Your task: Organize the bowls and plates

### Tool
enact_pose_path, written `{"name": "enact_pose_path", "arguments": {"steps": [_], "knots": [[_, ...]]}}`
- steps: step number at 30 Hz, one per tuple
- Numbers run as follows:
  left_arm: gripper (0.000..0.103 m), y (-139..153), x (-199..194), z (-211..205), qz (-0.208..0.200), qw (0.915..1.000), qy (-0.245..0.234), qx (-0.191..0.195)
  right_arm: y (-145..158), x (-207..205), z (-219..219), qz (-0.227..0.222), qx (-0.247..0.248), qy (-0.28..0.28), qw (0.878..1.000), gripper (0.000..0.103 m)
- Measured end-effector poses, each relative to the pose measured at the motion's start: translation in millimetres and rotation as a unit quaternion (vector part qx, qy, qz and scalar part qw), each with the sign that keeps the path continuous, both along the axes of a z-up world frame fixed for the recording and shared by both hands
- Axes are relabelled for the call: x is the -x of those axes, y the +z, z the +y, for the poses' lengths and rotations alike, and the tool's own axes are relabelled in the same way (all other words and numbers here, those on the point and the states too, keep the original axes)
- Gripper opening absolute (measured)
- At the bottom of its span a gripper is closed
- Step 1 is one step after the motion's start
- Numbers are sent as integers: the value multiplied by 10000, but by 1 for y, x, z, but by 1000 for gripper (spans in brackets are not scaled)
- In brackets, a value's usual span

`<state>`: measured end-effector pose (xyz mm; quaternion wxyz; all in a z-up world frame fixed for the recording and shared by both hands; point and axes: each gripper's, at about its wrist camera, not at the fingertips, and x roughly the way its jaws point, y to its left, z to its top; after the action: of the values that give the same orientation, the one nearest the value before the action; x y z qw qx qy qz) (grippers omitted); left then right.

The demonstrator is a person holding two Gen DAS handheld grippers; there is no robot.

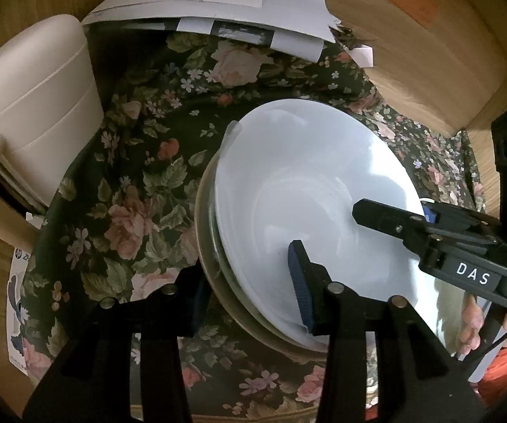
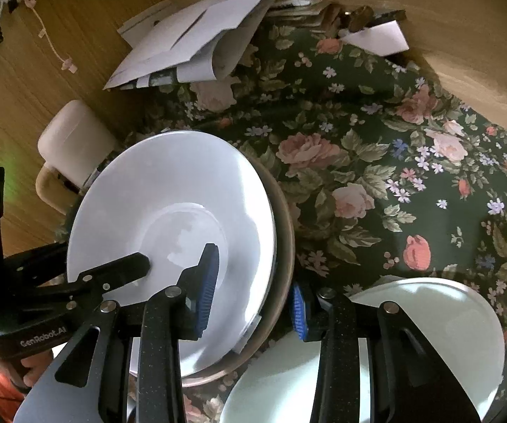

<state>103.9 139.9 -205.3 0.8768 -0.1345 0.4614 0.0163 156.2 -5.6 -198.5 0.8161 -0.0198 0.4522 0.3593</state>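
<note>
A stack of white bowls and plates [image 1: 317, 183] sits in a beige bowl [image 1: 205, 246] on the floral cloth. My left gripper [image 1: 249, 289] is open, its fingers astride the stack's near-left rim, one pad [image 1: 301, 282] inside the top white bowl. My right gripper [image 2: 253, 296] is open astride the same stack's right rim [image 2: 271, 232], one pad [image 2: 207, 282] inside the top bowl, the other pad [image 2: 297, 312] outside. The right gripper also shows in the left wrist view [image 1: 394, 220]. A pale green plate [image 2: 429, 324] lies under the right gripper.
A cream lidded jug [image 1: 41, 112] with a handle stands left of the stack. White papers and envelopes [image 1: 218, 7] lie at the back of the cloth. Wooden walls [image 1: 429, 56] close in the back and right. Floral cloth [image 2: 394, 176] lies right of the stack.
</note>
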Motion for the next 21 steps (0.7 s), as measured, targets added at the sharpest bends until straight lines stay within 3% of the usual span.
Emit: {"name": "enact_pose_path", "arguments": {"steps": [21], "knots": [[42,50,16,-37,-549,9979,-305,-142,51,31,-49,-666,-272,-410,9966,33]]}}
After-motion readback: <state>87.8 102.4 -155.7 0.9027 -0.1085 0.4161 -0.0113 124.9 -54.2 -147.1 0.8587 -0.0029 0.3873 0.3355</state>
